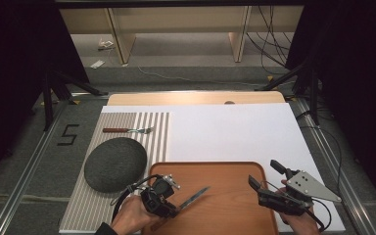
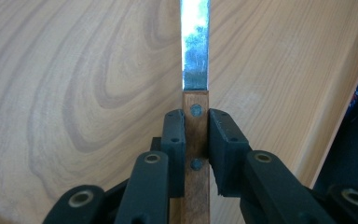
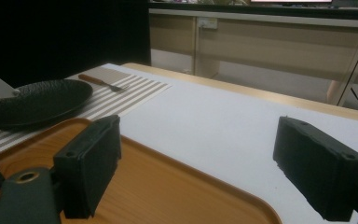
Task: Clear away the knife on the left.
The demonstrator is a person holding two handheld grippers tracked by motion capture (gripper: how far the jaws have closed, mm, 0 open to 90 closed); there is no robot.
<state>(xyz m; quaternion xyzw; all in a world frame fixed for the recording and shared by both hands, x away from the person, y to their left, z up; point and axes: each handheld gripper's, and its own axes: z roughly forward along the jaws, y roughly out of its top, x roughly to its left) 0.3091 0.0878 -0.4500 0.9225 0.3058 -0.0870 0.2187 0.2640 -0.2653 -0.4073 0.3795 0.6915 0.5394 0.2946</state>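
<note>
At the frame's bottom, the left gripper (image 1: 169,203) clamped a knife (image 1: 194,197) by its wooden handle, blade over the tray (image 1: 225,169), probably for carrying, while the right gripper (image 1: 266,176) waited, jaws apart.

My tray (image 1: 225,196) is smooth wood with wavy grain. The knife (image 2: 196,70) in my left gripper (image 2: 196,135) has a shiny metal blade and a brown wood handle with round metal pins. My gripper pads (image 3: 91,163) are dull black. The plate (image 1: 115,163) is dark, rough and matt. The mat (image 1: 156,132) is striped cloth.
</note>
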